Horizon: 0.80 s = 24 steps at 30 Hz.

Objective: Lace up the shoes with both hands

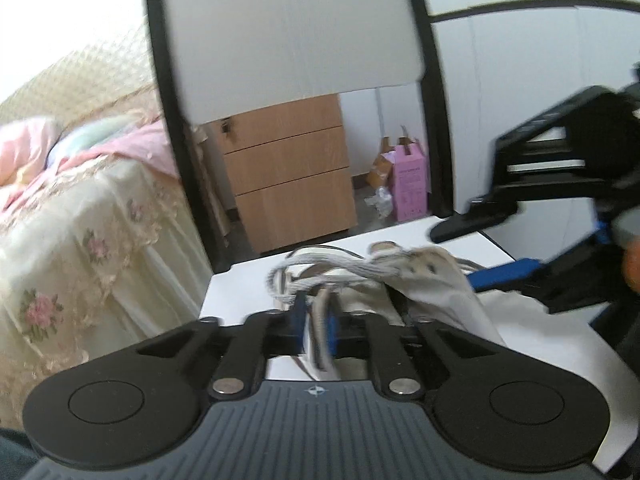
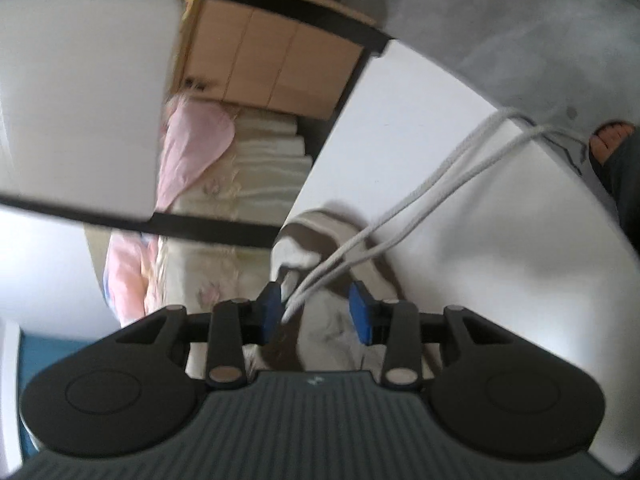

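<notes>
your white table (image 1: 240,292) ends at a near edge at 9 o'clock, floor and bed (image 1: 80,240) beyond. the beige shoe (image 1: 432,280) lies mid-table at 12. your left gripper (image 1: 316,332) pinches a lace (image 1: 320,344) strand, jaws narrow. your right gripper (image 2: 314,312) stands wide; lace ends (image 2: 400,208) run loose between its pads (image 2: 362,316).

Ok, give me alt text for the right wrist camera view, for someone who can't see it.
The right gripper is open, its blue pads apart, with two white shoelace strands running between them towards a beige shoe on a white table. The tilted, blurred background shows a wooden drawer cabinet and pink bedding.
</notes>
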Available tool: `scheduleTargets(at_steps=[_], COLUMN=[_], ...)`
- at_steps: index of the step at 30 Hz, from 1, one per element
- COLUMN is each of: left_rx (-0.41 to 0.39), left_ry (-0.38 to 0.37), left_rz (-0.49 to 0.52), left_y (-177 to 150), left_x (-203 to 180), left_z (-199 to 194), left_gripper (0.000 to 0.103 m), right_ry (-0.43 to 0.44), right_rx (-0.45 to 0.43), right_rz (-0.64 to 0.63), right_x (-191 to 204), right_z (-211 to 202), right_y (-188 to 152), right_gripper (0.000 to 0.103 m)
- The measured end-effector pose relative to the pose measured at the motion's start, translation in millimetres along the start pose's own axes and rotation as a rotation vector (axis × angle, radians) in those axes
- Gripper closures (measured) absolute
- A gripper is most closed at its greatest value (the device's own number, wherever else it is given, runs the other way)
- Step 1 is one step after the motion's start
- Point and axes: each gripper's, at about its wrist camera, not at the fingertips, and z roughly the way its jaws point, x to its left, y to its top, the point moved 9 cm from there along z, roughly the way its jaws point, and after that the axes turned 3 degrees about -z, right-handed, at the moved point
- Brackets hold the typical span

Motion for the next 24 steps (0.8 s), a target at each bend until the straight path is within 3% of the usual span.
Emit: scheduleTargets(at_steps=[1,2,3,5,12,20,24], left_rx=[-0.007,-0.013,-0.014,-0.014,-0.008,0.000,0.003], left_ry=[0.008,0.016,0.020,0.027,0.053,0.063,0.058], left_rz=[0.011,0.021,0.019,0.016,0.020,0.005,-0.002], left_y=[-0.7,-1.4,-1.6,-2.0,-2.0,-2.3,-2.5], left_x=[-0.8,-1.5,-1.1,-0.4,-1.8,-0.7,2.5], left_z=[-1.1,-2.2,-2.4,-2.9,-4.6,-9.3,-7.7], left_gripper=[0.095,0.095,0.095,0.095,0.095,0.094,0.094], right_ry=[0.006,0.007,0.014,0.028,-0.070,-0.167,-0.188], right_rx=[-0.012,-0.014,-0.024,-0.046,-0.131,-0.209,-0.193], right_rz=[0.018,0.025,0.027,0.031,-0.074,-0.102,-0.101], right_x=[-2.6,-4.1,-3.7,-2.7,-8.8,-33.0,-49.2], right_z=[3.0,5.5,5.3,4.2,-8.1,-31.8,-37.7], right_y=[1.4,2.3,3.1,4.8,14.2,33.0,36.1], right_gripper=[0.063,0.074,0.091,0.100,0.100,0.100,0.100])
